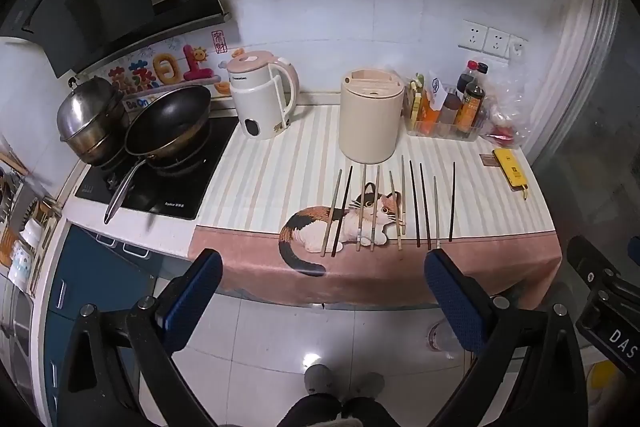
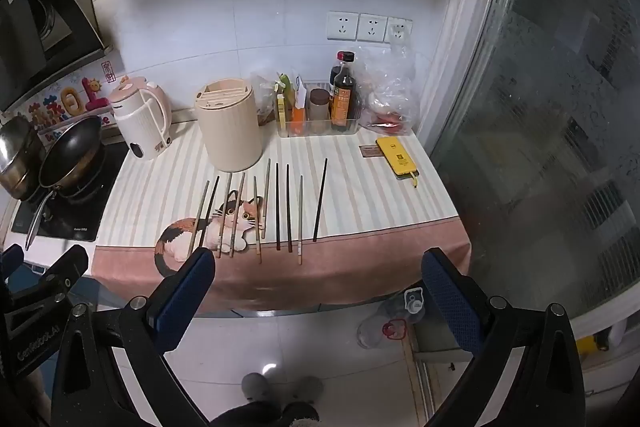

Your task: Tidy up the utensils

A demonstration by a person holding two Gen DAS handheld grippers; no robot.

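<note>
Several chopsticks (image 1: 394, 205) lie side by side on the striped cat cloth (image 1: 280, 167), some pale, some dark; they also show in the right wrist view (image 2: 280, 207). A cream round utensil holder (image 1: 371, 115) with slots in its top stands just behind them, also in the right wrist view (image 2: 230, 125). My left gripper (image 1: 320, 267) is open and empty, held off the counter's front edge. My right gripper (image 2: 316, 265) is open and empty too, in front of the cloth's pink border.
A pink-white kettle (image 1: 264, 95) stands left of the holder. A wok (image 1: 168, 119) and steel pot (image 1: 90, 119) sit on the stove at left. A condiment tray with bottles (image 1: 444, 111), a plastic bag (image 2: 386, 95) and a yellow device (image 2: 398, 157) are at right.
</note>
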